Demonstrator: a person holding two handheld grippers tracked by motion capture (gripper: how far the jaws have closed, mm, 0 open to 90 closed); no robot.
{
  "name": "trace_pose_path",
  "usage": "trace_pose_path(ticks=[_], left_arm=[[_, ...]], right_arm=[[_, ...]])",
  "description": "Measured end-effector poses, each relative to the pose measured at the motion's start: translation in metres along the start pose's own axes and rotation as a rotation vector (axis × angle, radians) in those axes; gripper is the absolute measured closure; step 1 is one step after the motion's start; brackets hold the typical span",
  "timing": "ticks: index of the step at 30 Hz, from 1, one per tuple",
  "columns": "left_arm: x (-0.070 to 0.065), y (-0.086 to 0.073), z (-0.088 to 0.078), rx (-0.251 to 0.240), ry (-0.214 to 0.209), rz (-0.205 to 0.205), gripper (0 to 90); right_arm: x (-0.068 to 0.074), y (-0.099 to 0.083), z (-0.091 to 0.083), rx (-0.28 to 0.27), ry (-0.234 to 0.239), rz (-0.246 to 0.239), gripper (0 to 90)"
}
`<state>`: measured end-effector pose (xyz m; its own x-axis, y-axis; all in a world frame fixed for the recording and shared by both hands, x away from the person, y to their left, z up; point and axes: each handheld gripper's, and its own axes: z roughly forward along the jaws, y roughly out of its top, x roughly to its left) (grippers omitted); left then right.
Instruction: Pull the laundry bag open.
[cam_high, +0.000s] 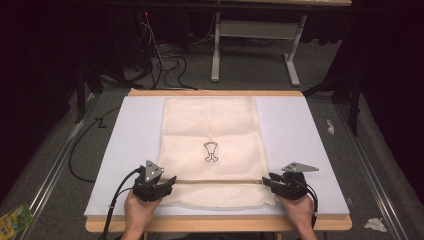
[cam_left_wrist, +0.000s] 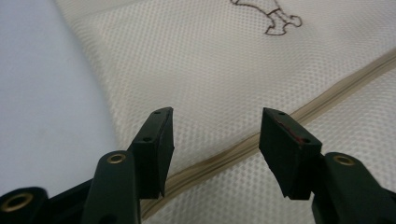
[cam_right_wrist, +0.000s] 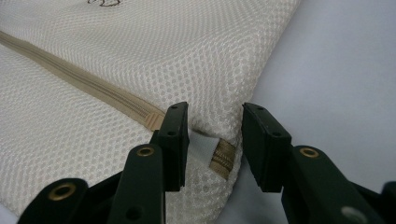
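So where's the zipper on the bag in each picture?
High view: the zipper runs level across the mesh bag, low, between both hands.
Left gripper view: it slants from lower left to right edge.
Right gripper view: it slants from upper left to centre.
Shared landmark: the dark drawing.

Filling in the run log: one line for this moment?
left tongs: open over zipper | right tongs: open at zipper end | mesh bag: flat on mat

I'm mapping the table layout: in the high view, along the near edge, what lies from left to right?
left gripper → tan zipper across the mesh bag → right gripper, all on the white mat.
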<state>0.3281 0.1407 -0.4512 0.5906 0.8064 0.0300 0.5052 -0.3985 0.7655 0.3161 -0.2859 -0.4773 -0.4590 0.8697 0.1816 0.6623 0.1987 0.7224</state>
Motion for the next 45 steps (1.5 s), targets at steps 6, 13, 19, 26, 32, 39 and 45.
trace_pose_path(ticks=[6, 13, 19, 26, 32, 39, 45], left_arm=[[-0.027, 0.015, 0.019, 0.010, -0.075, 0.044, 45.0], [-0.061, 0.039, 0.042, 0.019, -0.151, 0.116, 45.0], [-0.086, 0.056, 0.056, 0.022, -0.233, 0.152, 46.0], [-0.111, 0.071, 0.068, 0.022, -0.311, 0.189, 48.4], [-0.130, 0.077, 0.075, 0.036, -0.364, 0.239, 53.4], [-0.146, 0.082, 0.087, 0.044, -0.413, 0.250, 56.4], [-0.154, 0.086, 0.091, 0.044, -0.435, 0.252, 57.7]], right_arm=[[-0.004, 0.000, 0.001, 0.010, 0.034, 0.011, 67.9], [-0.003, 0.001, 0.002, 0.019, 0.047, -0.004, 77.9], [-0.001, 0.003, -0.001, -0.008, 0.055, -0.014, 84.0], [0.000, 0.005, -0.004, -0.023, 0.057, -0.024, 85.0], [0.001, 0.007, -0.006, -0.041, 0.066, -0.020, 85.3], [0.000, 0.010, -0.010, -0.054, 0.079, -0.021, 85.5], [0.002, 0.015, -0.014, -0.065, 0.082, -0.034, 85.5]])
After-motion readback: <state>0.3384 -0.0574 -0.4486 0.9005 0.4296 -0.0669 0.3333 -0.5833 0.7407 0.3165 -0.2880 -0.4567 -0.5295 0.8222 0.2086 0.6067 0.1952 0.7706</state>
